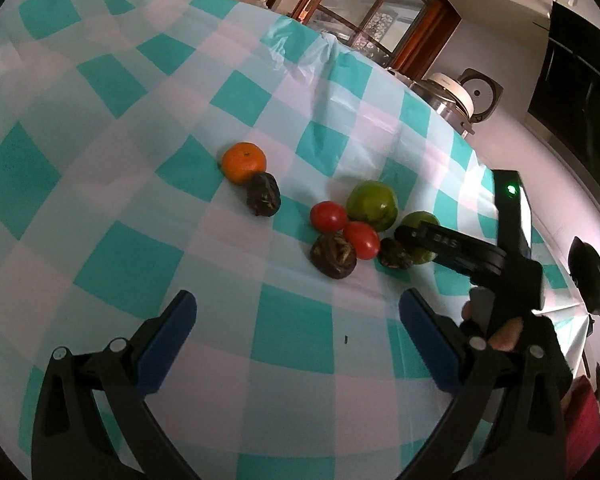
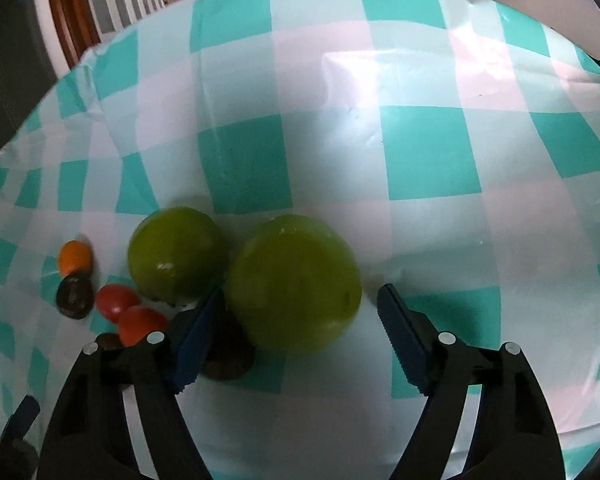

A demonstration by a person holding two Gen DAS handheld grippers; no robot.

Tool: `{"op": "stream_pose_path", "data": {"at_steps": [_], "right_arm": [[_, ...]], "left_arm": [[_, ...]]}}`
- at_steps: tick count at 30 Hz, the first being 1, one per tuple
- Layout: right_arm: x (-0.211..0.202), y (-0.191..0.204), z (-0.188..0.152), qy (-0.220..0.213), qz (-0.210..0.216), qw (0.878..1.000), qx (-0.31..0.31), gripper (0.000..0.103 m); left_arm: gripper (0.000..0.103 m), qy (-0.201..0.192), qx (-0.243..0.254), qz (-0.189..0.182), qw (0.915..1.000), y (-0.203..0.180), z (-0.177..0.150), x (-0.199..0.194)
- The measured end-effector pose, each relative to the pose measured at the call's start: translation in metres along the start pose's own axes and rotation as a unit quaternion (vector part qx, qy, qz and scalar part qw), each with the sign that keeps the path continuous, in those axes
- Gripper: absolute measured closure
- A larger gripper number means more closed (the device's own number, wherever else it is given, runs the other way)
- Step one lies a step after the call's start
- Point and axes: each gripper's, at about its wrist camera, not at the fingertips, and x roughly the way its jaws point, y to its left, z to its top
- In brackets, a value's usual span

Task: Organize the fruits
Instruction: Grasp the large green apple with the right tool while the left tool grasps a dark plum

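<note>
Over on the left wrist view, the left gripper [image 1: 298, 312] hangs above the checked tablecloth [image 1: 112, 92] with its blue fingers spread wide and nothing between them. Ahead of it lies the orange [image 1: 244, 161], touching a dark wrinkled fruit [image 1: 263, 199]; further right sit two red tomatoes [image 1: 329, 216], a larger dark fruit [image 1: 333, 255], a big green fruit [image 1: 373, 205] and a second green one [image 1: 419, 224] partly hidden by the right gripper [image 1: 420, 236], held in a hand [image 1: 500, 330]. From the right wrist view, the right gripper [image 2: 300, 312] is spread wide around the nearer green fruit [image 2: 294, 282], its left pad [image 2: 198, 338] just beside it, the right pad apart. The other green fruit [image 2: 175, 254] sits just behind-left.
</note>
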Motion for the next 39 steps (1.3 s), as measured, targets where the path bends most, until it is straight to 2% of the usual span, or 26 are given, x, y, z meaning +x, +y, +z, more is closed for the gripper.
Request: {"op": "stream_pose_path", "data": {"at_steps": [3,7,10,13,15,18,20,24,27,31,34,39], "right_arm": [[0.008,0.007,0.002,0.005,-0.009,1.0,-0.009,0.04],[-0.008,-0.004,-0.009,-0.008,0.023,0.999,0.025,0.041],[-0.046,-0.024,-0.041,-0.04,0.048,0.997,0.054,0.041],[-0.068,-0.038,-0.077,-0.046,0.063,0.995,0.07,0.041],[-0.076,-0.046,-0.098,-0.051,0.072,0.993,0.083,0.041],[-0.087,-0.057,-0.107,-0.065,0.086,0.989,0.103,0.041],[-0.084,-0.055,-0.107,-0.066,0.09,0.989,0.1,0.04],[-0.086,-0.061,-0.112,-0.061,0.104,0.988,0.1,0.04],[-0.084,-0.063,-0.111,-0.059,0.11,0.987,0.106,0.04],[-0.084,-0.062,-0.111,-0.059,0.117,0.986,0.101,0.04],[-0.084,-0.062,-0.112,-0.058,0.119,0.986,0.101,0.04],[-0.084,-0.062,-0.111,-0.056,0.122,0.986,0.1,0.04]], "left_arm": [[0.002,-0.001,-0.004,-0.001,1.0,0.002,0.0,-0.001],[0.002,-0.001,-0.007,0.003,1.0,0.004,-0.001,-0.002],[0.002,0.008,0.0,0.0,1.0,0.002,-0.001,0.0],[0.002,0.024,0.022,-0.002,0.9995,-0.006,-0.001,0.005],[0.002,0.022,0.037,0.013,0.999,-0.014,-0.002,0.007],[0.003,0.042,0.068,0.033,0.9962,-0.028,0.003,0.024],[0.009,0.043,0.088,0.053,0.9938,-0.038,0.008,0.036],[0.036,0.085,0.162,0.076,0.9801,-0.061,0.015,0.072],[0.04,0.107,0.197,0.095,0.97,-0.068,0.021,0.093],[0.061,0.117,0.231,0.103,0.9602,-0.071,0.025,0.105],[0.062,0.117,0.264,0.105,0.9517,-0.075,0.019,0.104],[0.062,0.107,0.276,0.109,0.9489,-0.076,0.014,0.098]]}}
